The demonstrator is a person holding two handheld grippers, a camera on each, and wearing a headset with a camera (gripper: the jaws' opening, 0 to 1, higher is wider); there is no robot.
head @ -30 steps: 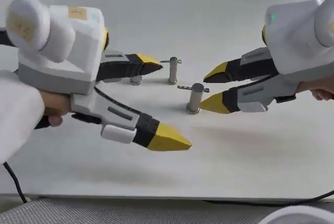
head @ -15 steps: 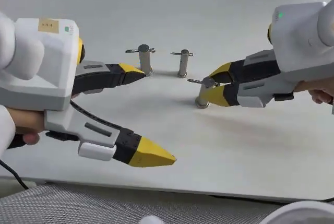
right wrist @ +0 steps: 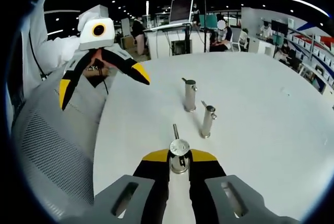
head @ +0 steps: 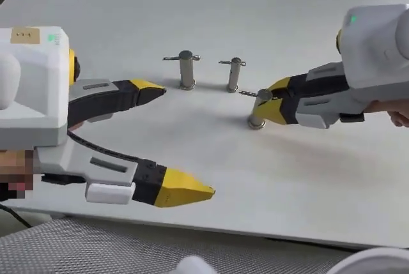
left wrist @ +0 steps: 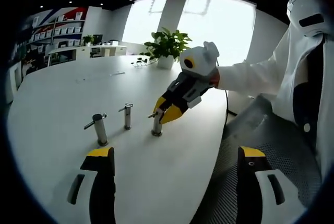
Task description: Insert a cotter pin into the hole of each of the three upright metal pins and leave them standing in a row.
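Right of and nearer than the other two pins, the right gripper pinches the upright third pin; the left gripper hangs spread.

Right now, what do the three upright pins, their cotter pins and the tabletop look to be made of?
Upright pins: likely steel, satin grey with bright highlights; the held pin shows a gleaming flat head. Cotter pins: thin bare metal wire. Tabletop: white, matte, soft shadows; laminate or paint, can't tell.
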